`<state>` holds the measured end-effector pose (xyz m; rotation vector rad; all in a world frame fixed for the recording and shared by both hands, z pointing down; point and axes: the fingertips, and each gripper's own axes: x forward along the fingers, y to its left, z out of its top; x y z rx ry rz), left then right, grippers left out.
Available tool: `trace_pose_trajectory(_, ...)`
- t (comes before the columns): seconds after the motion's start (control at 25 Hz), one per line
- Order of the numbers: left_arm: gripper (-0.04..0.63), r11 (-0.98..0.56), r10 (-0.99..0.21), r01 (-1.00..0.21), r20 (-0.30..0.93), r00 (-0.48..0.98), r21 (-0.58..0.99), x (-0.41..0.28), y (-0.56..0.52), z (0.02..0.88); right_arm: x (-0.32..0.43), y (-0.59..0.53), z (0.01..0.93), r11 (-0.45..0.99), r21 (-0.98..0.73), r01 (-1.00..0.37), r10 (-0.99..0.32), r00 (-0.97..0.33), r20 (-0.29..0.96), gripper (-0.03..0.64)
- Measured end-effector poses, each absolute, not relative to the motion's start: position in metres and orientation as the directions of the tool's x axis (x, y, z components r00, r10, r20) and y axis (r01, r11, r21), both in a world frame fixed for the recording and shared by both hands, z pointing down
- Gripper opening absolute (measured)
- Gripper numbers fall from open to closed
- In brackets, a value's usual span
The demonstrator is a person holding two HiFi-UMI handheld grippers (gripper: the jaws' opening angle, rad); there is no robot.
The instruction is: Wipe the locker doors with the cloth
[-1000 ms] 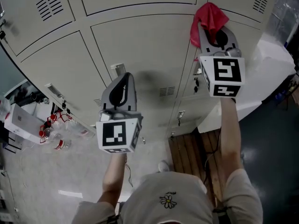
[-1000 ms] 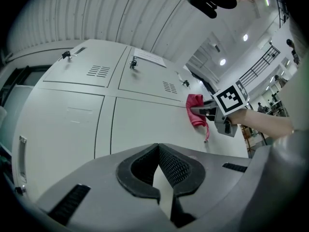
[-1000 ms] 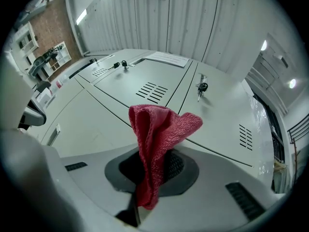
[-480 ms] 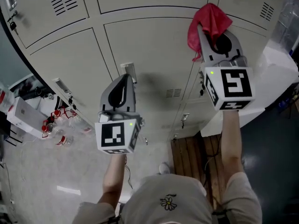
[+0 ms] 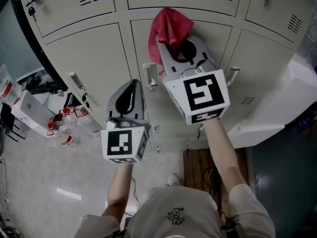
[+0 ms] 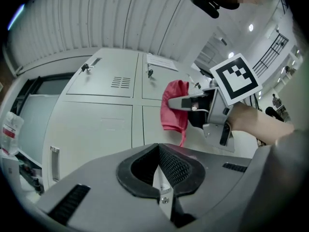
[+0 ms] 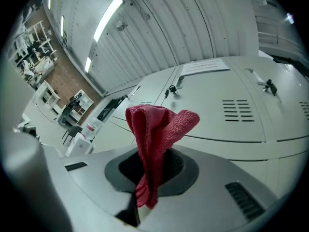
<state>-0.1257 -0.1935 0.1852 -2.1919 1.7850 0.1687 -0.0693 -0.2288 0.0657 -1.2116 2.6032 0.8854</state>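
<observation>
Right gripper (image 5: 172, 39): held up high on an outstretched arm, jaws clamped on a red terry cloth (image 7: 155, 129), marker cube facing back toward the person.
Red terry cloth: bunched between those jaws, with most of it standing proud of the tips and a short tail hanging below them. It sits at the top edge of the middle door; from the left gripper view it looks close against the panel, though I cannot tell whether it touches.
Left gripper (image 6: 157, 174): lower and to the left, jaws pressed together with nothing between them, pointing at the lockers.
Pale grey metal locker doors (image 5: 94, 58): a bank of panels with louvred vents; a metal handle (image 5: 148, 76) sits just beside the right gripper.
Floor: clear plastic bottles with red caps (image 5: 63, 129) lie at the left, and a wooden slatted board (image 5: 202, 166) is at the foot of the lockers.
</observation>
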Motion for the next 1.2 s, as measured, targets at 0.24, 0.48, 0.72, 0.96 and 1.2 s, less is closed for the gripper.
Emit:
trace_pose_trajectory(0.24, 0.017, -0.168, -0.941, -0.967, -0.261, 0.215, -0.193, -0.134, -0.186, 0.186, -0.115, -0.243, 0.095, 0.524, 0.488, -0.698, -0.663, -0.694, -0.28, 0.038)
trace_pose_trajectory(0.48, 0.017, -0.143, -0.949, -0.975, -0.257, 0.185, -0.172, -0.145, -0.182, 0.191, -0.135, -0.252, 0.112, 0.526, 0.515, -0.677, -0.672, -0.702, -0.236, 0.038)
trace_pose_trajectory(0.72, 0.017, -0.139, -0.952, -0.978, -0.25, 0.175, -0.156, -0.148, -0.184, 0.194, -0.145, -0.255, 0.12, 0.521, 0.528, -0.67, -0.673, -0.703, -0.228, 0.04)
trace_pose_trajectory(0.96, 0.017, -0.154, -0.951, -0.976, -0.246, 0.19, -0.156, -0.142, -0.185, 0.195, -0.144, -0.26, 0.123, 0.5, 0.544, -0.674, -0.69, -0.69, -0.221, 0.038)
trace_pose_trajectory(1.2, 0.017, -0.161, -0.946, -0.974, -0.257, 0.198, -0.16, -0.141, -0.185, 0.192, -0.114, -0.265, 0.121, 0.46, 0.543, -0.702, -0.717, -0.655, -0.24, 0.04)
